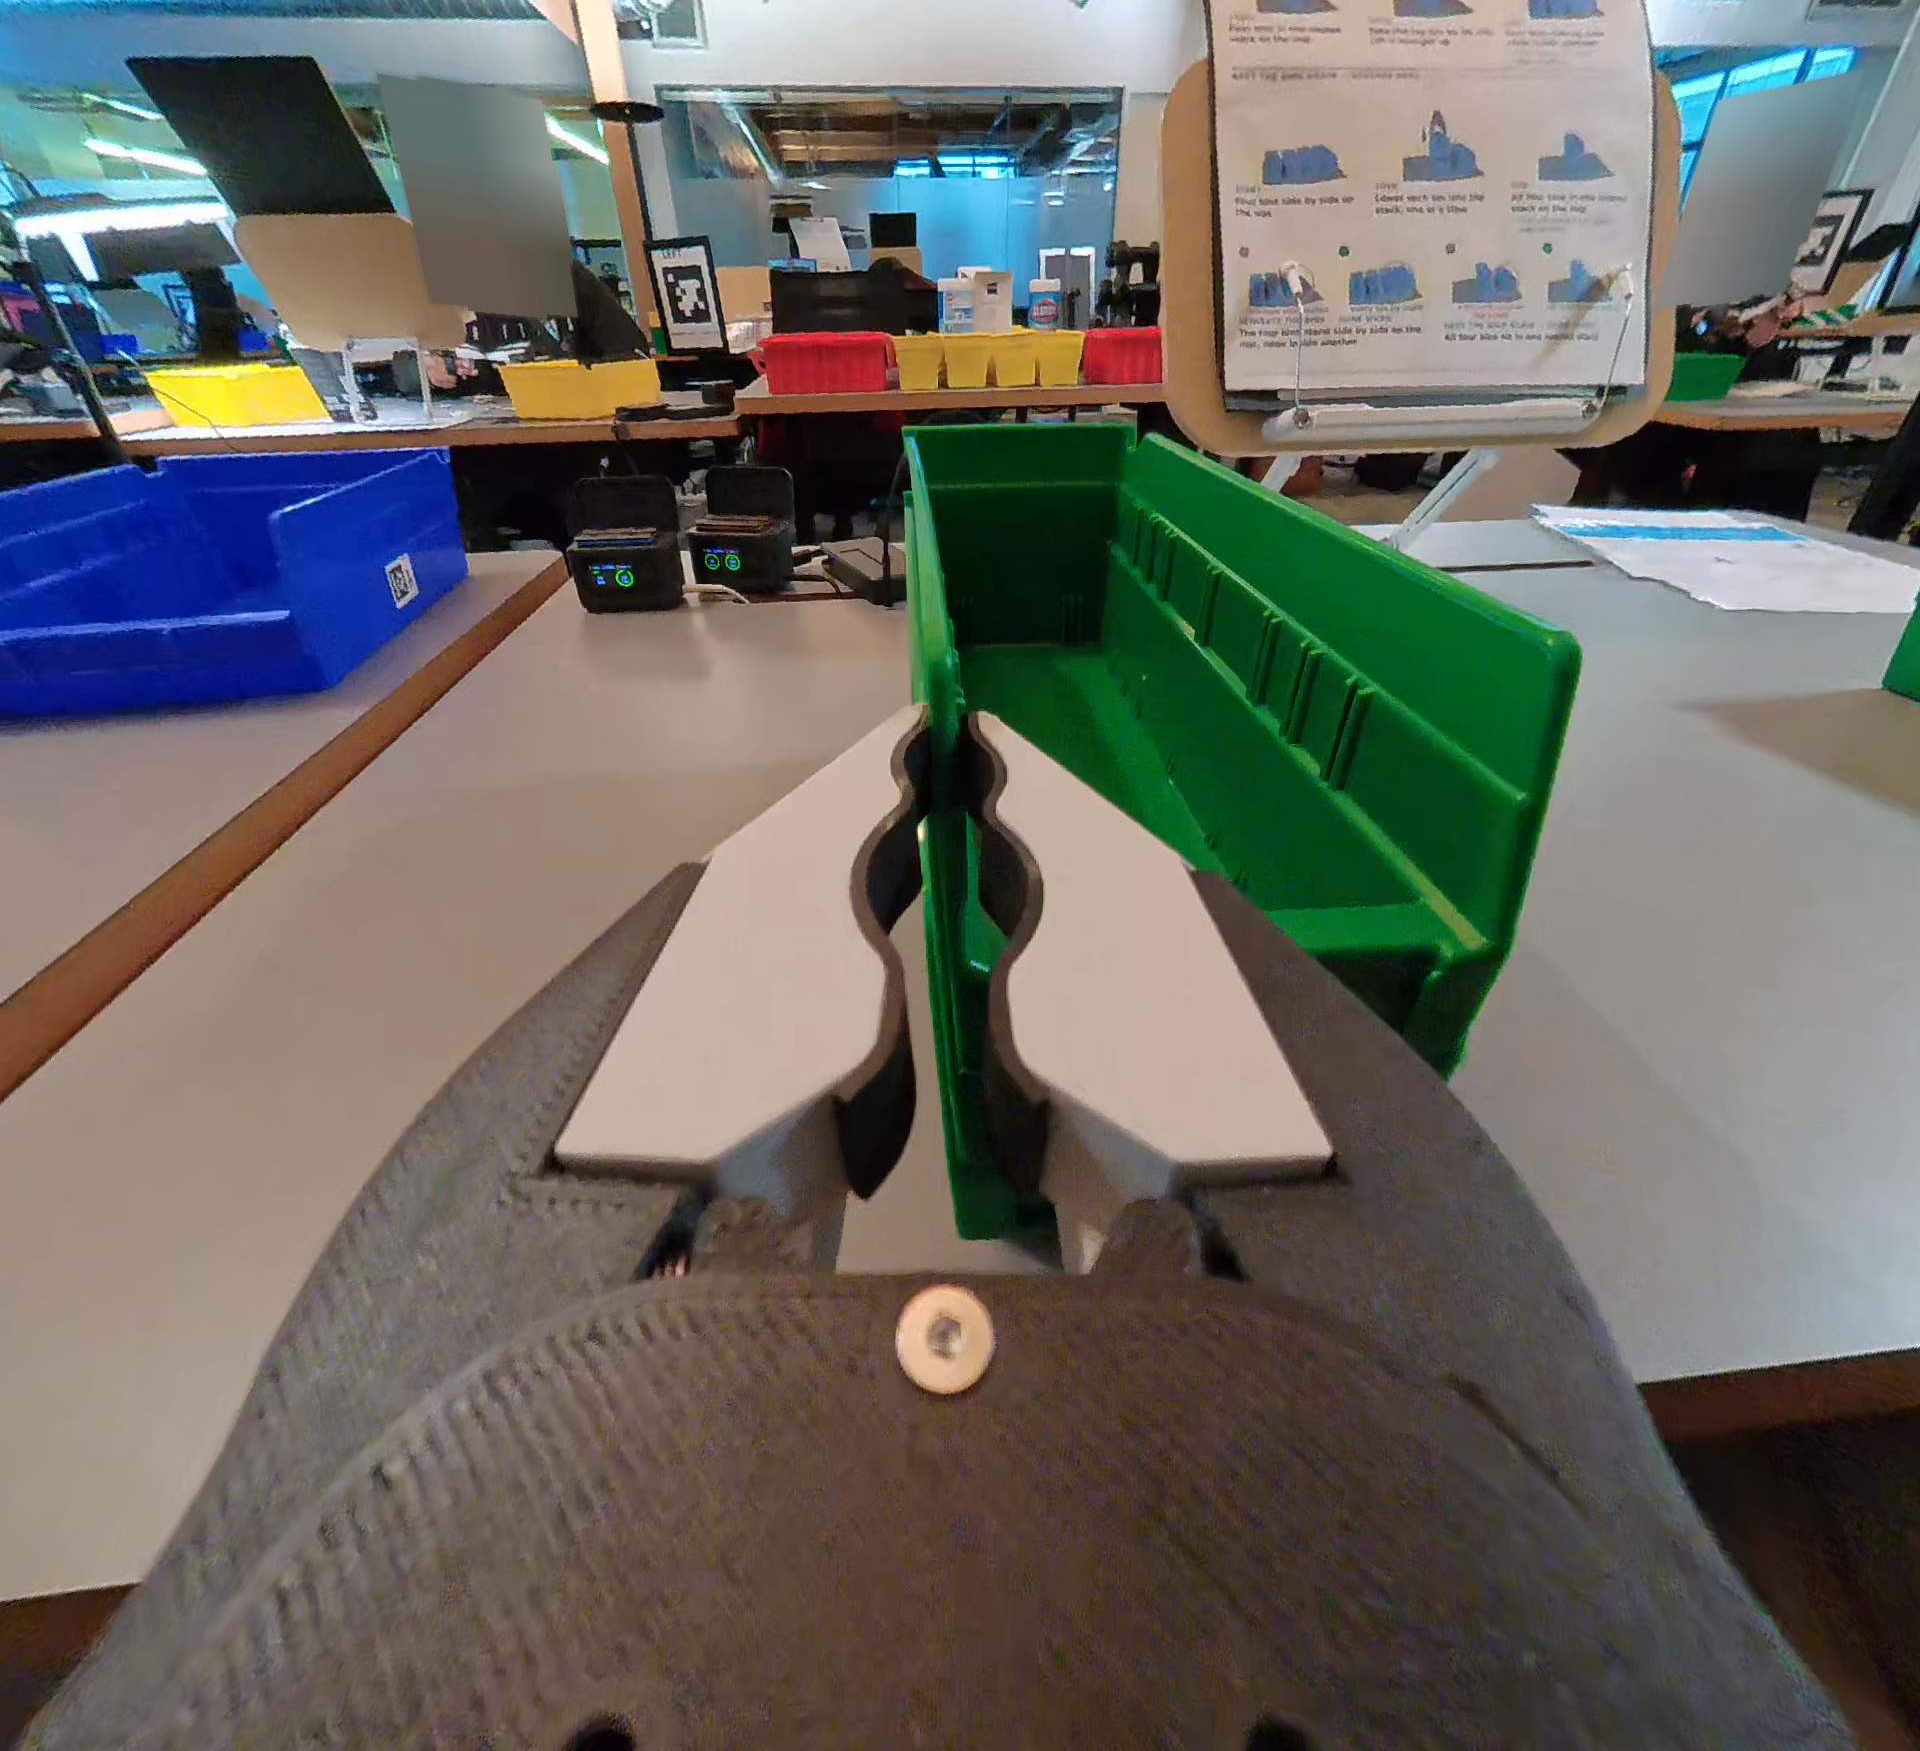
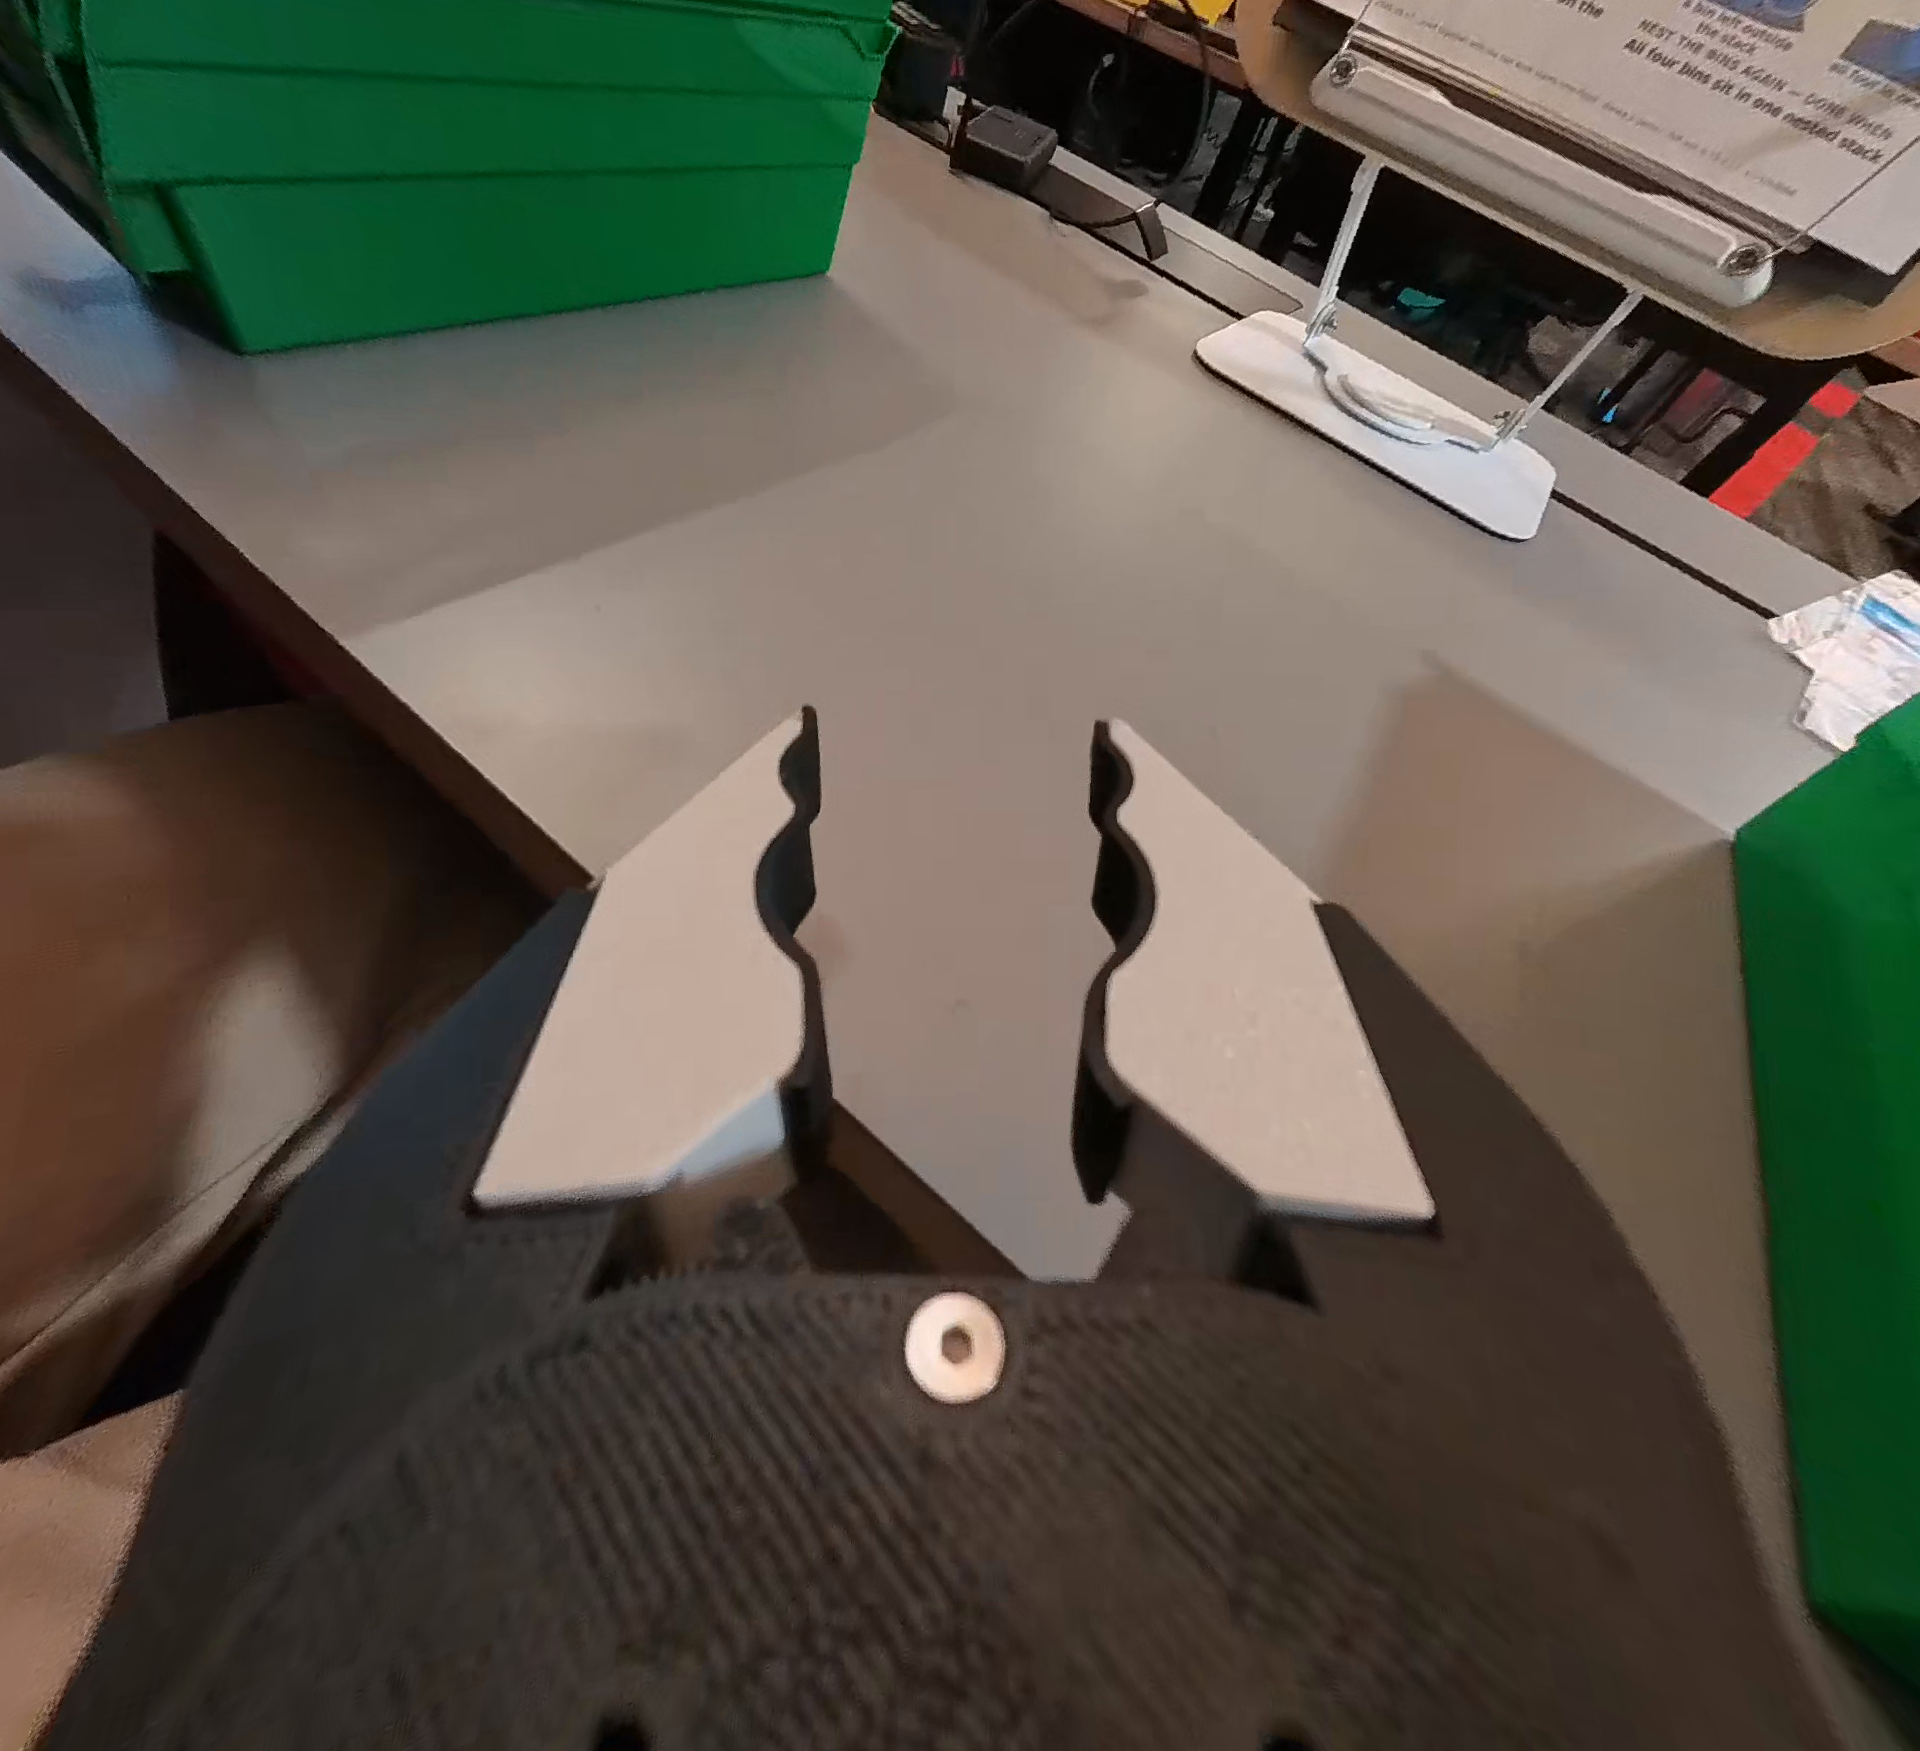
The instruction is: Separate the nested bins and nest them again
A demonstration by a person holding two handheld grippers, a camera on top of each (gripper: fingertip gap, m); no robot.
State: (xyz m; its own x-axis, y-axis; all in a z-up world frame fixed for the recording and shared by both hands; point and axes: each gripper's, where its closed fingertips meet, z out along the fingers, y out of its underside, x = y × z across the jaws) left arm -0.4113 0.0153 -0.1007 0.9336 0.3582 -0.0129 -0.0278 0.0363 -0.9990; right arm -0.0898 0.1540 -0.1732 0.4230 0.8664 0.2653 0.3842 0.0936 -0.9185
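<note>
My left gripper (image 1: 948, 725) is shut on the left side wall of a single green bin (image 1: 1299, 745). The bin stretches forward and to the right over the grey table (image 1: 520, 870); I cannot tell whether it rests on it. My right gripper (image 2: 954, 735) is open and empty above the table (image 2: 935, 506). A stack of nested green bins (image 2: 468, 122) stands at the far left in the right wrist view. Part of another green bin (image 2: 1829, 1130) shows at the right edge, close to the right gripper. A green corner (image 1: 1907, 652) also shows at the right edge of the left wrist view.
An instruction sheet on a stand (image 1: 1423, 143) is at the back of the table, its base (image 2: 1382, 423) ahead and to the right. A blue bin (image 1: 208, 558) sits on the table to the left. Battery chargers (image 1: 675, 548), a power adapter (image 2: 1003, 138) and crumpled paper (image 2: 1860, 652) lie near the far edge.
</note>
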